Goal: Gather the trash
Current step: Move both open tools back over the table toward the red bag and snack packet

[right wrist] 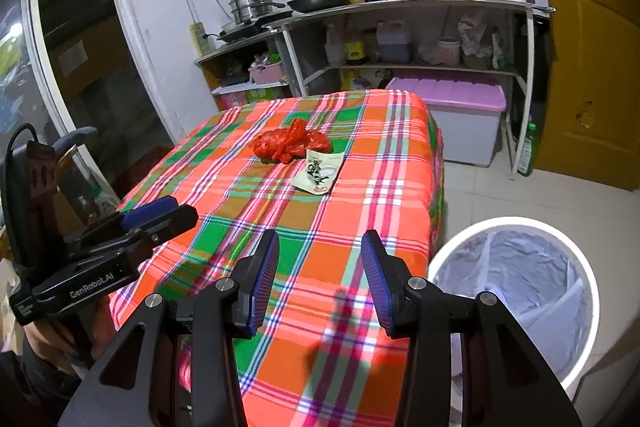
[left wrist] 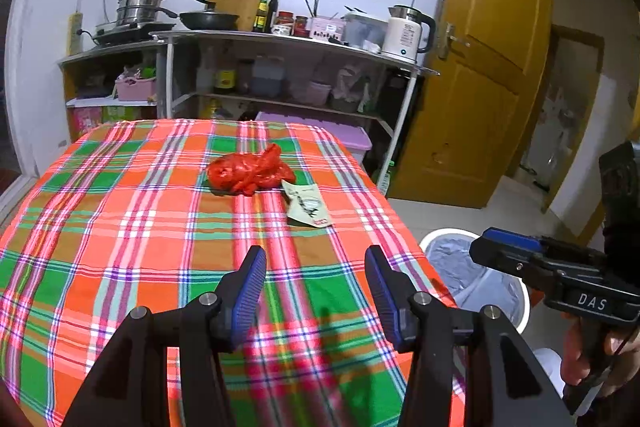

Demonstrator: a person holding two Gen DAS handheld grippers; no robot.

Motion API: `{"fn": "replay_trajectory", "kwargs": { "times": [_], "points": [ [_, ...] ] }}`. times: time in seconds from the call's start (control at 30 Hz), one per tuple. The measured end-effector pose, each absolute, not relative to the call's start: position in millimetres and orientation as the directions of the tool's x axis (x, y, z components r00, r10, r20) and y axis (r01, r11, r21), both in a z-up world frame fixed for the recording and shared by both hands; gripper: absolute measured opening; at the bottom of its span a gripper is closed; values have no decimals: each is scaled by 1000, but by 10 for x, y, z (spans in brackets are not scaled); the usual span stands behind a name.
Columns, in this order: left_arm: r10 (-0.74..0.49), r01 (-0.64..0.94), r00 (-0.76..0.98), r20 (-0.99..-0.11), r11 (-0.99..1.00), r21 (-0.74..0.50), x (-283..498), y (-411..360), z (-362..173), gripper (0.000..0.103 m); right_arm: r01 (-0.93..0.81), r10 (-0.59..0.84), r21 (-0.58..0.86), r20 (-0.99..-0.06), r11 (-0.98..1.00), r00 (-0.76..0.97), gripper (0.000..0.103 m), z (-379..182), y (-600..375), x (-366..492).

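Two pieces of trash lie mid-counter toward the far edge: a crumpled red plastic bag (left wrist: 251,169) and, touching its right side, a flat pale wrapper (left wrist: 307,203). Both left tongs (left wrist: 316,281) and right tongs (right wrist: 320,269) hang over the checked counter (left wrist: 120,227) near its front edge, jaws parted, holding nothing, well short of the trash. A white lined bin (right wrist: 516,291) stands beside the right edge.

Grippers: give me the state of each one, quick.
Left gripper: open, holding nothing.
Right gripper: open, holding nothing.
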State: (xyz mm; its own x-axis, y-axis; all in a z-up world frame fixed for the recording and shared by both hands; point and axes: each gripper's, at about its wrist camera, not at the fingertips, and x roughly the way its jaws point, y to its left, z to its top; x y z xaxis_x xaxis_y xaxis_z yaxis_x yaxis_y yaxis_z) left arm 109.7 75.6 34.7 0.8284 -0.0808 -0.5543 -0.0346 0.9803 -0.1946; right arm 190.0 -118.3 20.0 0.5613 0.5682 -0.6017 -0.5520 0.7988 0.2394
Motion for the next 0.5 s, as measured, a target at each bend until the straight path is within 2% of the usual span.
{"fn": "replay_trajectory", "kwargs": {
  "times": [0.5],
  "points": [
    [-29, -95, 822, -568, 978, -186, 1272, 1182, 247, 51, -576, 574, 235, -631, 783, 523, 44, 76, -699, 2299]
  ]
}}
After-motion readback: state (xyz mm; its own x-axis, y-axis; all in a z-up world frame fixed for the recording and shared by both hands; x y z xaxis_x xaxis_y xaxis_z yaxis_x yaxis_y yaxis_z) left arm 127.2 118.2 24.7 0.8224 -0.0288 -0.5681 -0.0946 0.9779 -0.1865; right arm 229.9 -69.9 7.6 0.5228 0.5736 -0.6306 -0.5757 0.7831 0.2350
